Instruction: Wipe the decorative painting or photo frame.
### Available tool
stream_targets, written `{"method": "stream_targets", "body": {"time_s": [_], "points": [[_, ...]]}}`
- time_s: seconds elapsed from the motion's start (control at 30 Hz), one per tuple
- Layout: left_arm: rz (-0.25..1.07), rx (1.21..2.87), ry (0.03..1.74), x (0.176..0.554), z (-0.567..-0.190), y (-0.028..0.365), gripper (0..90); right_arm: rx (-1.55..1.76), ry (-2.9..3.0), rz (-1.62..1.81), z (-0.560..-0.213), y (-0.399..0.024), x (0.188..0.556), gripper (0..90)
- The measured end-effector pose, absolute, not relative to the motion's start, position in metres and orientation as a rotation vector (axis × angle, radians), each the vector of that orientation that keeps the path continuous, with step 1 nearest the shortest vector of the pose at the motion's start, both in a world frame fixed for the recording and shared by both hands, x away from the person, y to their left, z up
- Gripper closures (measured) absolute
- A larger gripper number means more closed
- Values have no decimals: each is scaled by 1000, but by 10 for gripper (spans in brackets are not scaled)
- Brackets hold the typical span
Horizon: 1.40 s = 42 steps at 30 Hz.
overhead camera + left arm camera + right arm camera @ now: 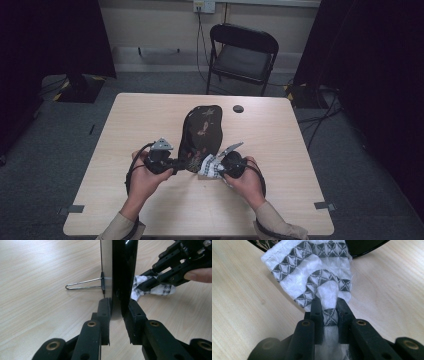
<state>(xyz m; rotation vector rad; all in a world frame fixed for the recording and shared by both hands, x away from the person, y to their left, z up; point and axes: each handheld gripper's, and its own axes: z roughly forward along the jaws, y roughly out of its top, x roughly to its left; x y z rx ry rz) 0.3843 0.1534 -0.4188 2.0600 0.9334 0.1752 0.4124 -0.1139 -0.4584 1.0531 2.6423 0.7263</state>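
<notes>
A person sits at a wooden table [150, 130] with 2 grippers. The left gripper [175, 164] holds the near edge of a dark plaque [201, 131], an oval-ish black board with a faint pattern on its face. In the left gripper view the plaque [124, 270] stands on edge, running straight up from between the jaws; the pads sit against both faces of its thin rim, so this gripper is clamped on it, though the grip looks light. A wire stand [83, 285] juts from the plaque's back and rests on the table. The right gripper [216, 169] is just beside the left one, at the plaque's near right corner, and it pinches a white cloth [208, 166] with grey triangle bands. In the right gripper view the cloth [312, 267] bunches into a narrow fold squeezed tight between the jaws, then fans out above them toward the plaque's dark edge [364, 247]. Whether the cloth touches the plaque there is hard to tell. Behind the table stands a black folding chair [243, 55].
</notes>
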Motion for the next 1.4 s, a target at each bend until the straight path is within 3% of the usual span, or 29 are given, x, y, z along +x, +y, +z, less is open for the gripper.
{"method": "stream_targets", "body": {"time_s": [0.47, 1.1, 1.4], "points": [[188, 2075, 938, 383, -418, 152, 780, 945, 2525, 956, -380, -117, 401, 796], [203, 2066, 930, 389, -419, 149, 787, 1011, 2638, 756, -449, -104, 412, 796], [205, 2065, 923, 393, -419, 146, 787, 1024, 2640, 714, -453, -113, 411, 796]]}}
